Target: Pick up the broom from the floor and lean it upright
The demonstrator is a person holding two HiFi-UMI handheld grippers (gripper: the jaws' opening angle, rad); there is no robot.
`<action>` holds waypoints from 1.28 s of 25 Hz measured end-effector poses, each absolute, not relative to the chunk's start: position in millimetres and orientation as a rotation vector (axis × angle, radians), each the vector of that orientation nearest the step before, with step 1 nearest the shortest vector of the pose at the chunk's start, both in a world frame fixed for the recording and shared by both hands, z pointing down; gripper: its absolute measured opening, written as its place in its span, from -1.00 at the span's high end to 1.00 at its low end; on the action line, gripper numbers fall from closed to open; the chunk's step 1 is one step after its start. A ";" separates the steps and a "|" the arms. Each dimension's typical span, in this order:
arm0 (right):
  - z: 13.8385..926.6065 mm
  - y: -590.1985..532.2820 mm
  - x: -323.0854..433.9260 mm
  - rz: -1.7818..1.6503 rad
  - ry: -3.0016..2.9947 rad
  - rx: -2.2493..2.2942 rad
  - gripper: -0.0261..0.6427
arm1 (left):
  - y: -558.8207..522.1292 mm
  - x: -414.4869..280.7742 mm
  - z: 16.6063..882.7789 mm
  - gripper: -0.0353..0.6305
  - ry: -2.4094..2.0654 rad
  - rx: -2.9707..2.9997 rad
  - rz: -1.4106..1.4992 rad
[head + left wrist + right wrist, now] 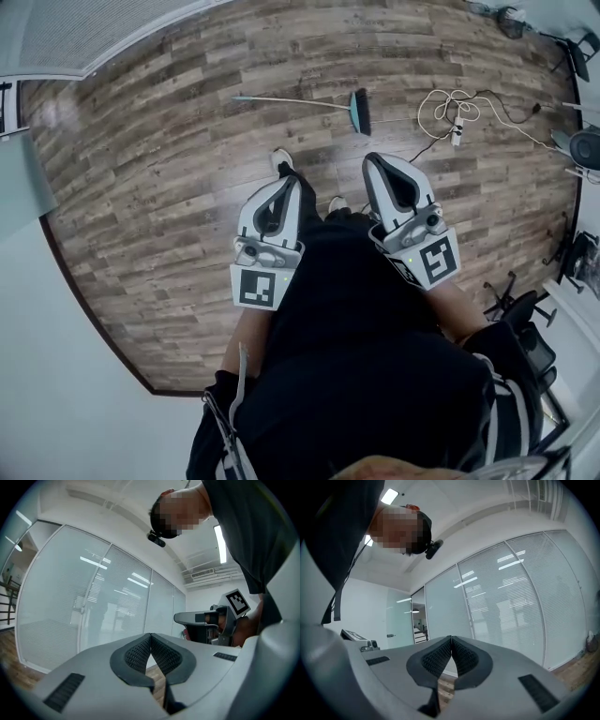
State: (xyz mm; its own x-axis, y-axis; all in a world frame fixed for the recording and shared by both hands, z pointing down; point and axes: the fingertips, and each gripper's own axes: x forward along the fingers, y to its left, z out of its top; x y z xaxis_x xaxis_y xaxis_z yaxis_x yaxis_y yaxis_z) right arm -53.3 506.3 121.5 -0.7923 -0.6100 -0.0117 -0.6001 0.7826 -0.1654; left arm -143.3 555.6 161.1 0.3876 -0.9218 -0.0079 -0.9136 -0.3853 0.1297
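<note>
Approach step: the teal-handled, dark-bristled broom (309, 103) lies flat beyond the left gripper (288, 178) and right gripper (376, 160). Both sets of fingers are closed and empty. Next up, I'd say, open over the handle.

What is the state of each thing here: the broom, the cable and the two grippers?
Broom: lying flat on the floor, untouched.
Cable: loosely coiled on the floor.
Left gripper: jaws together, holding nothing.
Right gripper: jaws together, holding nothing.
</note>
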 end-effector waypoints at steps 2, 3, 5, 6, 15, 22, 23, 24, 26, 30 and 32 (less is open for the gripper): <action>117.5 493.3 -72.1 -0.213 2.917 -0.976 0.87 | 541.4 -165.1 162.0 0.84 -1.668 2.521 -0.139; 116.8 487.0 -79.8 -0.206 2.927 -0.973 0.87 | 533.3 -175.7 161.9 0.84 -1.666 2.506 -0.169; 116.6 474.9 -91.4 -0.209 2.941 -0.969 0.87 | 517.0 -197.4 160.8 0.84 -1.690 2.463 -0.222; 117.1 469.6 -96.8 -0.217 2.944 -0.970 0.87 | 510.5 -210.8 159.6 0.84 -1.720 2.440 -0.235; 129.9 425.2 -140.3 -0.240 2.972 -0.996 0.87 | 473.7 -321.9 148.4 0.84 -1.964 2.316 -0.275; 161.3 388.5 -139.2 -0.295 3.048 -1.083 0.87 | 450.6 -312.8 152.3 0.84 -1.950 2.285 -0.320; 167.7 383.6 -138.0 -0.301 3.057 -1.089 0.87 | 448.2 -311.5 152.0 0.84 -1.967 2.276 -0.320; 174.1 378.8 -136.3 -0.306 3.067 -1.091 0.87 | 445.4 -309.8 151.8 0.84 -1.977 2.270 -0.317; 189.6 367.9 -131.2 -0.322 3.085 -1.096 0.87 | 438.3 -305.5 155.2 0.84 -1.978 2.259 -0.300; 236.0 343.8 -124.0 -0.265 3.173 -1.107 0.87 | 422.2 -301.2 176.4 0.84 -1.973 2.199 -0.273; 263.0 332.5 -124.5 -0.201 3.251 -1.082 0.87 | 414.1 -297.6 188.3 0.84 -1.978 2.170 -0.262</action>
